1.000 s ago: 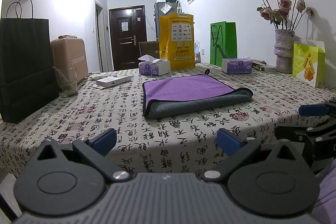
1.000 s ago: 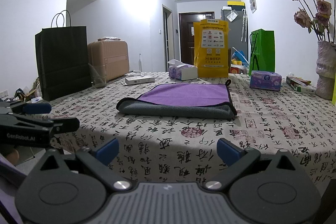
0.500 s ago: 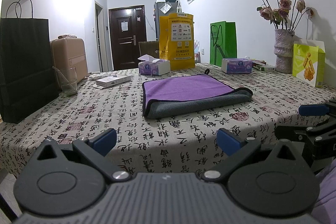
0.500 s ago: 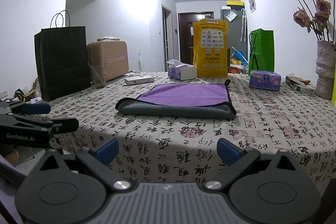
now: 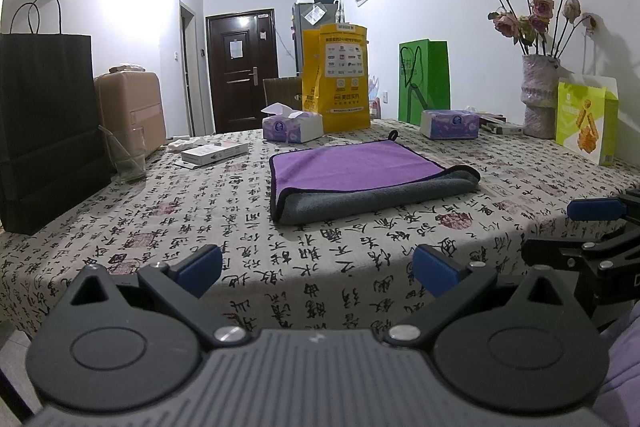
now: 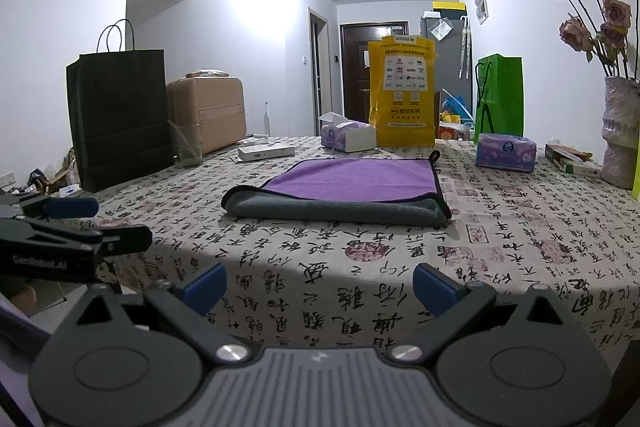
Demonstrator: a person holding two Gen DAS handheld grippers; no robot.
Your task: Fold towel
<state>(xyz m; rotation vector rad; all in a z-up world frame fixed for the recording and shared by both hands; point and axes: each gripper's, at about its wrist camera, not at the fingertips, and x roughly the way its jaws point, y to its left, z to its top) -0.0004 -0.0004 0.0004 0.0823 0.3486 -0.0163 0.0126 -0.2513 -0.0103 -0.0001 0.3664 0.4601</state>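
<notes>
A towel (image 5: pixel 360 175), purple on top and grey underneath, lies folded flat in the middle of the table (image 5: pixel 240 247); it also shows in the right wrist view (image 6: pixel 344 191). Its rolled grey fold faces me, and a small black loop sticks out at its far corner. My left gripper (image 5: pixel 316 269) is open and empty, held back at the table's near edge, well short of the towel. My right gripper (image 6: pixel 318 283) is open and empty, likewise at the near edge. Each gripper shows at the side of the other's view.
A black paper bag (image 5: pixel 44 131) and a glass (image 5: pixel 130 159) stand at the left. Two tissue boxes (image 5: pixel 292 127), a yellow bag (image 5: pixel 336 79), a green bag (image 5: pixel 424 79), a flower vase (image 5: pixel 540 95) and a snack box (image 5: pixel 584 123) line the back and right.
</notes>
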